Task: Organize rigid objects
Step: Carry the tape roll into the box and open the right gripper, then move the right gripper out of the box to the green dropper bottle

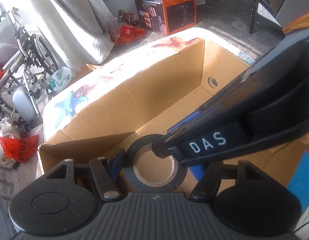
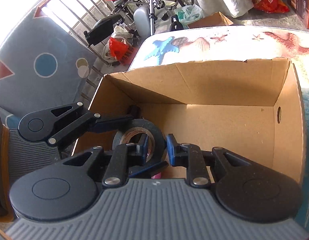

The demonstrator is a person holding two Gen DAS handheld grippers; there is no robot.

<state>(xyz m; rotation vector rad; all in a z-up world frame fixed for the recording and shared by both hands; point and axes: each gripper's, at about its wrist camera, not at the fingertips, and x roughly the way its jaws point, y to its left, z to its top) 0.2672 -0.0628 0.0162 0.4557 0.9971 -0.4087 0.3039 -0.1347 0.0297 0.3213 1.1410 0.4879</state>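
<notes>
Both grippers carry the black roll of tape [image 1: 157,165] over the open brown cardboard box [image 1: 174,92]: the left gripper [image 1: 154,165] clamps its outer sides, the right gripper [image 2: 156,148] pinches its wall, so next I judge they must lower it to the near edge of the box floor and release.

Bright daylight washes in from the far left, where a folded wheelchair [image 1: 32,54] stands beside white covered bundles [image 1: 74,20]. An orange appliance carton [image 1: 170,6] sits far across the grey floor [image 1: 224,22], near red bags [image 1: 130,33].
</notes>
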